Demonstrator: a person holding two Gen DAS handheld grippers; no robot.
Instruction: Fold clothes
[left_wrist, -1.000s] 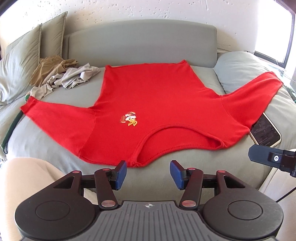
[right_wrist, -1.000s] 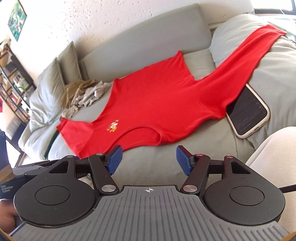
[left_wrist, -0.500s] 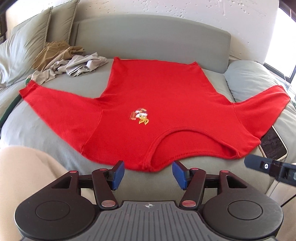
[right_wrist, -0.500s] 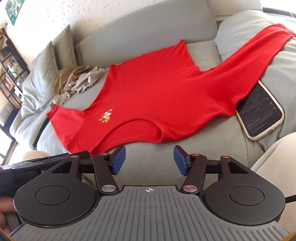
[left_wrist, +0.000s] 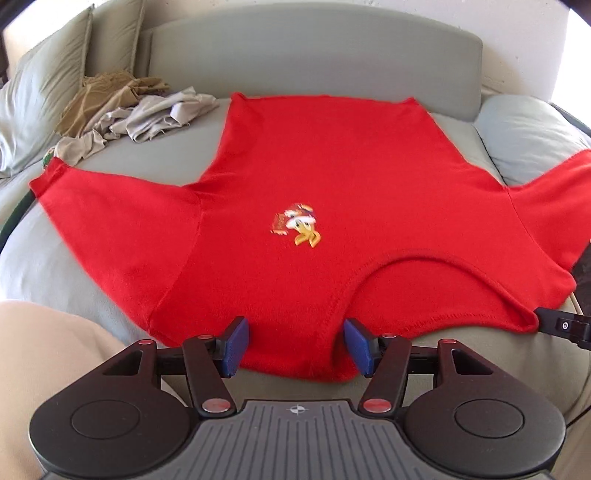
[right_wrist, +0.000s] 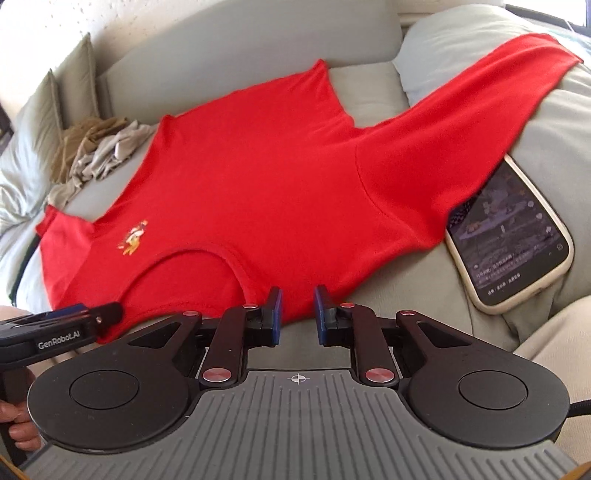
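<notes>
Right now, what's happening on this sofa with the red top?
A person is using two handheld grippers to start folding a red shirt spread flat on the sofa. The left gripper, jaws open, straddles the near shoulder edge; the right gripper has narrower jaws at the other shoulder. A phone lies beside one sleeve.

Left gripper (left_wrist: 293, 345) is sitting low with its blue fingers (left_wrist: 236, 345) spread wide apart, nothing pinched between them. Right gripper (right_wrist: 297, 317) has its fingers (right_wrist: 275, 317) pulled in a lot closer, but a narrow gap is left and nothing's clamped in it. Way out to the left of the right fingers you can spot the person's hand (right_wrist: 16, 421) wrapped around the left gripper's handle.
</notes>
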